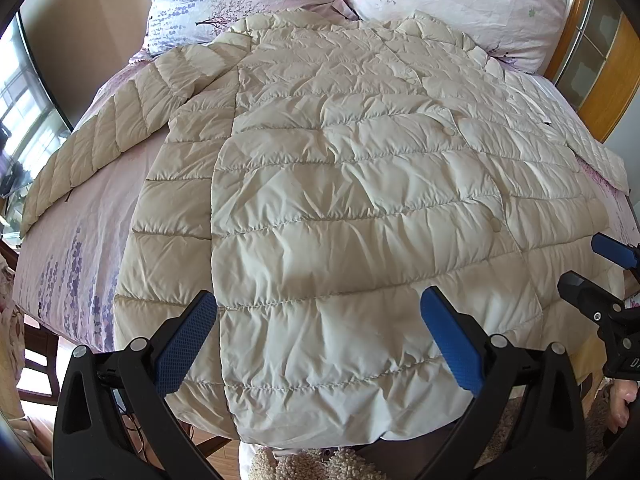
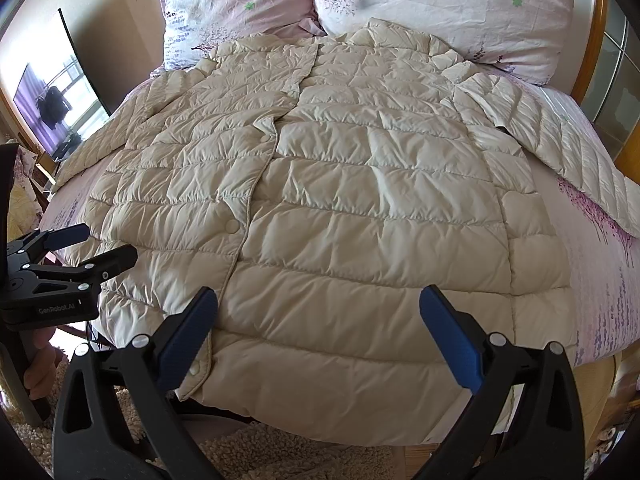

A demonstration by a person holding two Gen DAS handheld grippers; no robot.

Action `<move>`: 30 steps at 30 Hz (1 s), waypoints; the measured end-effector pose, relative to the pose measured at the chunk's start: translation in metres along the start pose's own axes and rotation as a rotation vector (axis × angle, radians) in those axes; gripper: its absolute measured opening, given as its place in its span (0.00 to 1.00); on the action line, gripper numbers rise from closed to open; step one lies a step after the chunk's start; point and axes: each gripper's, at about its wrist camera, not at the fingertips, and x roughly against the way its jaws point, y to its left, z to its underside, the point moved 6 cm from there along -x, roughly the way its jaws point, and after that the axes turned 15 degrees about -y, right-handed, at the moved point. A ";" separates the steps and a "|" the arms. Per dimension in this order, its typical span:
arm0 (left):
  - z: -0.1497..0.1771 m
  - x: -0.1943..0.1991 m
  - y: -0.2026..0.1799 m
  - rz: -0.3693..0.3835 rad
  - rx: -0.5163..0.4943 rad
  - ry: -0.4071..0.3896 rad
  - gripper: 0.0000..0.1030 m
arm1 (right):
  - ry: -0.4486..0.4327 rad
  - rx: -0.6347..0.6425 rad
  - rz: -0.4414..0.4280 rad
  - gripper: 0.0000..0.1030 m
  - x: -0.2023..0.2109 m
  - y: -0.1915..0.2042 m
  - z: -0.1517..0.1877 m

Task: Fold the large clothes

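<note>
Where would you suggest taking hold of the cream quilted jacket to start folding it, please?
Probably the sleeves. The jacket lies flat, front up, with both sleeves spread out sideways on the bed. Each open gripper, left and right, could come down from above onto its own side's sleeve end and fold inward.

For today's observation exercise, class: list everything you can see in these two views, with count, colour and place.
Jacket: one, cream quilted, spread flat on the bed, sleeves out to both sides.
Sheet: one, pink with purple flowers, under the jacket.
Pillows: two, pink floral, at the head of the bed.
Headboard: one, wooden, behind the pillows.
Rug: one, beige and fluffy, on the floor at the bed's foot.
Left gripper: one, black with blue pads, open above the jacket's hem.
Right gripper: one, black with blue pads, open above the hem.
</note>
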 end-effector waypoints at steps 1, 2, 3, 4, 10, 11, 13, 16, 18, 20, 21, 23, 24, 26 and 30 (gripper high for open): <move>0.000 0.000 0.000 -0.001 0.000 0.000 0.99 | 0.000 0.000 0.000 0.98 0.000 0.000 0.000; 0.000 0.000 0.000 0.000 0.001 0.000 0.99 | 0.000 0.000 -0.001 0.98 0.000 0.000 0.000; 0.000 0.000 0.000 0.001 0.001 0.001 0.99 | 0.001 -0.001 0.000 0.98 0.000 0.000 0.000; 0.000 0.000 0.000 0.000 0.001 0.000 0.99 | 0.000 0.000 0.000 0.98 0.000 0.001 0.000; -0.001 0.000 0.001 0.001 0.000 0.000 0.99 | 0.000 -0.002 -0.003 0.98 0.000 0.001 0.000; -0.001 0.000 0.002 0.000 0.000 0.000 0.99 | 0.000 -0.003 -0.003 0.98 0.000 0.001 0.000; -0.001 0.000 0.002 0.000 0.000 0.000 0.99 | -0.001 -0.002 -0.002 0.98 0.000 0.000 0.001; -0.001 0.000 0.002 0.000 0.000 0.001 0.99 | 0.000 -0.003 -0.003 0.98 0.000 0.000 0.001; -0.001 0.000 0.002 0.001 0.000 0.000 0.99 | -0.001 -0.003 -0.004 0.98 0.000 0.000 0.001; -0.001 0.000 0.002 0.001 0.000 0.000 0.99 | -0.001 -0.004 -0.004 0.98 0.000 0.000 0.001; -0.001 0.000 0.002 0.001 0.000 0.000 0.99 | -0.001 -0.005 -0.004 0.98 0.001 0.000 0.002; -0.001 0.000 0.002 0.001 0.000 0.001 0.99 | 0.000 -0.011 -0.004 0.98 0.001 0.001 0.002; -0.001 0.000 0.002 0.001 0.000 0.001 0.99 | 0.001 -0.013 -0.004 0.98 0.001 0.001 0.002; -0.001 0.000 0.002 0.001 0.000 0.001 0.99 | 0.001 -0.017 -0.007 0.98 0.000 0.000 0.000; -0.001 0.000 0.002 0.001 0.000 0.001 0.99 | 0.002 -0.023 -0.009 0.98 -0.002 -0.001 0.000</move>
